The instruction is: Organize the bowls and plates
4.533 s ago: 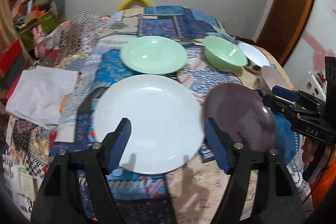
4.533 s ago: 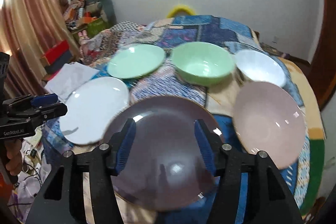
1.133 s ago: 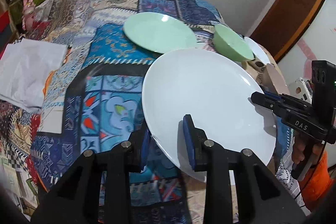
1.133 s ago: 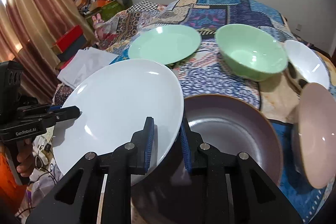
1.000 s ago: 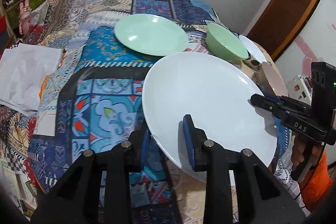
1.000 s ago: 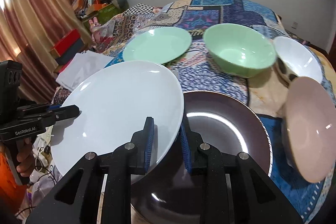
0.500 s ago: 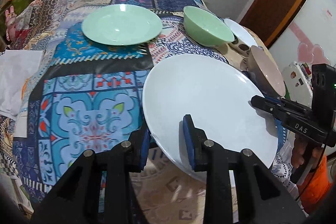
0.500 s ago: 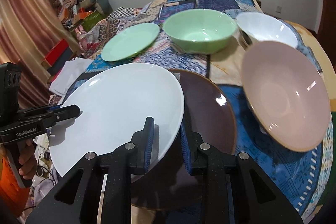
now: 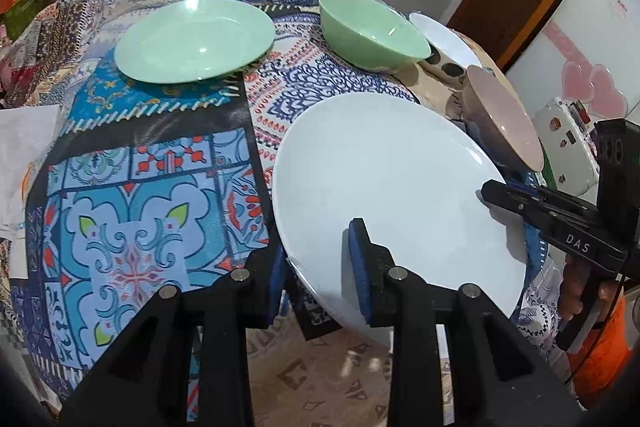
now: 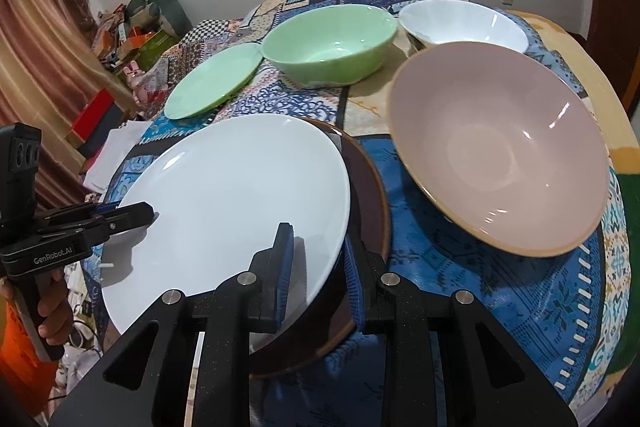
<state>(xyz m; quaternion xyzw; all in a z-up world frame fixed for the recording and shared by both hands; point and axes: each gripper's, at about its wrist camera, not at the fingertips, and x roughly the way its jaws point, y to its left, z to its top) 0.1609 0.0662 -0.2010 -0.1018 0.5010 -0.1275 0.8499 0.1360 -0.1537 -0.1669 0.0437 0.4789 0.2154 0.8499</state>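
Clamping the white plate (image 9: 384,179) at opposite rims, my left gripper (image 9: 318,263) and right gripper (image 10: 318,263) hold it tilted. Since earlier frames it has shifted over the brown plate (image 10: 368,195), nearer the pink bowl (image 10: 500,147).

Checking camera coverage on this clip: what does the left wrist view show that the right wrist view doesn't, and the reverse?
Only the left wrist view: the right gripper and a pink-hearted white appliance.
Only the right: the brown plate under the white plate, the left gripper, curtains.
Both: white plate, green plate, green bowl, white bowl, pink bowl.
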